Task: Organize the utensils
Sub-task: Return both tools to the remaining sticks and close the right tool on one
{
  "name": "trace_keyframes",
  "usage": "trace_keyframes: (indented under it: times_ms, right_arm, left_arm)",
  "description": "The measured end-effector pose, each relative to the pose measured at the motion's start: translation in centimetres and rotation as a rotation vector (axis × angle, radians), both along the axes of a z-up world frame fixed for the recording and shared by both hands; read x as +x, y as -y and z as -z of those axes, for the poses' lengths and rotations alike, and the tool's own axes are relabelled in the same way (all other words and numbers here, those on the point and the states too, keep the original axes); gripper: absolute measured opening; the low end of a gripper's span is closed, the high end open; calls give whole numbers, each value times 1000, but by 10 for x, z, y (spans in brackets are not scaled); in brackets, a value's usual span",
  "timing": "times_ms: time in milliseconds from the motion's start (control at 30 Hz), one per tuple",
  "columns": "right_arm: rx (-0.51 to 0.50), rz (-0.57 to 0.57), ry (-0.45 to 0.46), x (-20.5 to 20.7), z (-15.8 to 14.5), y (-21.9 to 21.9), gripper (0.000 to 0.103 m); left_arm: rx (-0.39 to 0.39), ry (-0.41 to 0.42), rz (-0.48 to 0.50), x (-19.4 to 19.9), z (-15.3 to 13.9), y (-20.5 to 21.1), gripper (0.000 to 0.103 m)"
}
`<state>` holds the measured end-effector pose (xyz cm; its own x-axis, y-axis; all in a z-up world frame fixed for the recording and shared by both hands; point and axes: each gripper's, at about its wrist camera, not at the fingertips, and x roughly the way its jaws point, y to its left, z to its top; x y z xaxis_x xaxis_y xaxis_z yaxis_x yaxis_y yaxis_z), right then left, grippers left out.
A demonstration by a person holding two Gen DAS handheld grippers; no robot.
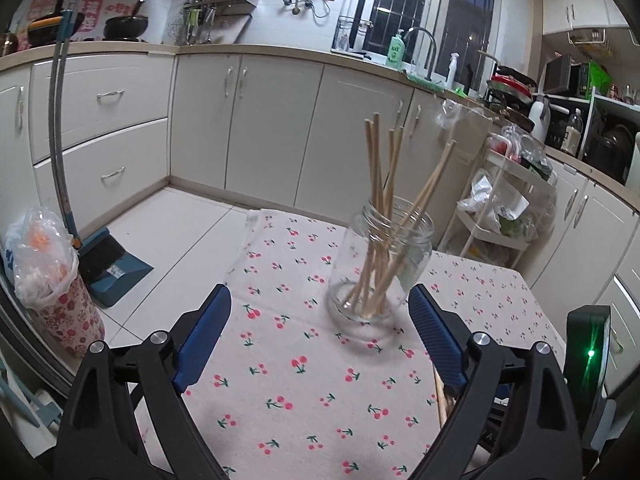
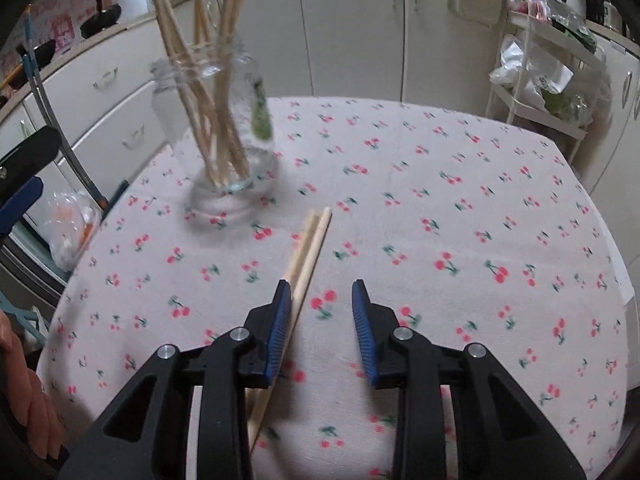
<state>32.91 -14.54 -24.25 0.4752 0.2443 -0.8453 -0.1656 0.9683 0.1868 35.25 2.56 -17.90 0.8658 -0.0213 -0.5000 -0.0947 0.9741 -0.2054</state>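
Wooden chopsticks (image 1: pixel 386 216) stand gathered in clear glass jar (image 1: pixel 380 264) on cherry-print tablecloth (image 1: pixel 304 380); two loose chopsticks (image 2: pixel 306 256) lie by right gripper (image 2: pixel 320 292), released, likely next pick; left gripper (image 1: pixel 320 300) wide apart, empty.

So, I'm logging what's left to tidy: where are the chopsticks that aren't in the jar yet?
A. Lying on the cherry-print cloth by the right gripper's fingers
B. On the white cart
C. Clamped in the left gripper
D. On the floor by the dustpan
A: the two loose chopsticks lie flat on the tablecloth, running past the open right gripper, while the rest stand in the glass jar.
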Motion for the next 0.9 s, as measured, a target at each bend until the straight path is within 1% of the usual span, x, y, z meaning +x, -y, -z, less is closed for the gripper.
trace_keyframes:
  times_ms: [33, 133, 200, 300, 367, 467, 567, 600, 633, 667, 733, 767, 800, 833, 900]
  right_arm:
    - [-15, 5, 1, -1, -1, 3, 32]
    - [6, 20, -14, -2, -1, 16, 30]
    - [2, 11, -10, -2, -1, 18, 28]
    - [5, 6, -16, -3, -3, 23, 12]
    - [0, 33, -22, -5, -4, 34, 7]
    - [20, 100, -42, -13, -2, 63, 6]
    - [66, 142, -67, -19, -2, 86, 6]
    - [76, 147, -72, -20, -2, 90, 6]
    - [95, 147, -81, -21, -2, 93, 6]
    - [103, 148, -84, -22, -1, 94, 6]
    - [115, 146, -80, -21, -2, 96, 6]
    - [113, 144, -78, -20, -2, 96, 6]
    - [109, 138, -74, -18, -3, 95, 6]
    - [103, 125, -69, -15, -5, 93, 6]
    - [79, 94, -66, -9, -6, 87, 6]
  left_arm:
    - [1, -9, 8, 1, 1, 3, 87]
    - [7, -35, 34, 6, 4, 12, 87]
    - [19, -54, 51, 10, 5, 23, 87]
    - [47, -124, 102, 22, 13, 43, 87]
    - [90, -161, 129, 29, 19, 60, 87]
    - [163, -214, 186, 40, 31, 92, 87]
    - [205, -252, 229, 52, 40, 116, 87]
    - [220, -261, 232, 54, 43, 121, 85]
    - [244, -278, 235, 59, 46, 128, 80]
    - [251, -298, 247, 63, 50, 133, 76]
    - [245, -344, 262, 72, 58, 136, 58]
    - [239, -370, 270, 77, 63, 136, 53]
    - [239, -389, 275, 79, 67, 137, 45]
    - [235, -407, 283, 81, 72, 138, 43]
    - [235, -406, 283, 83, 76, 138, 43]
